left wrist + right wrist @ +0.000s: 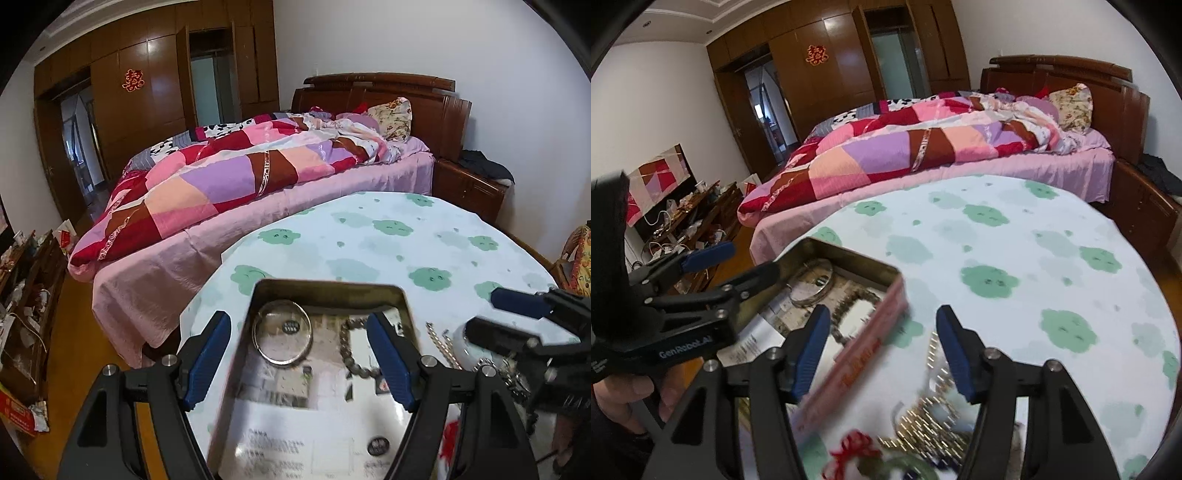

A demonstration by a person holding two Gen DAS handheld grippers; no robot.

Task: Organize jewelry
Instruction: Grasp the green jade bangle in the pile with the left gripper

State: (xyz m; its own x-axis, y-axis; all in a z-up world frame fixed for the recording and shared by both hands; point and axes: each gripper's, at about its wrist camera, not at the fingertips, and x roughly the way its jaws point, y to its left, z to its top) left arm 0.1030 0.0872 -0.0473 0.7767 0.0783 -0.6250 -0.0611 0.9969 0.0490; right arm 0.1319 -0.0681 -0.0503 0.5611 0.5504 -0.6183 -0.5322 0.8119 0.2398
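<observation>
While both grippers hang over the round table, this is how the things stand:
Table: round table (406, 236) under a pale cloth with green cloud shapes, close to a bed (258, 192) with a patchwork quilt (207, 173)
Tin: an open metal tin (325, 332) lies on the cloth near the table's edge; its outer wall is pink with red letters (868, 354), and printed paper lies on its bottom
Bangle: a silver bangle (282, 332) lies flat inside the tin, in the far left part
Bead chain: a dark beaded chain (351, 350) lies inside the tin, just to the right of the bangle
Loose jewelry: a gold-coloured chain (934, 413) lies on the cloth outside the tin, on its right side; it is blurred, and a red ornament (853, 446) lies near it
Left gripper: left gripper (299, 358) hovers over the tin with its blue fingers spread wide; nothing is between them
Right gripper: right gripper (882, 350) is over the tin's right wall and the gold chain, with its fingers apart and gripping nothing
Room: brown wardrobe (827, 74) with a red paper sign behind the bed
</observation>
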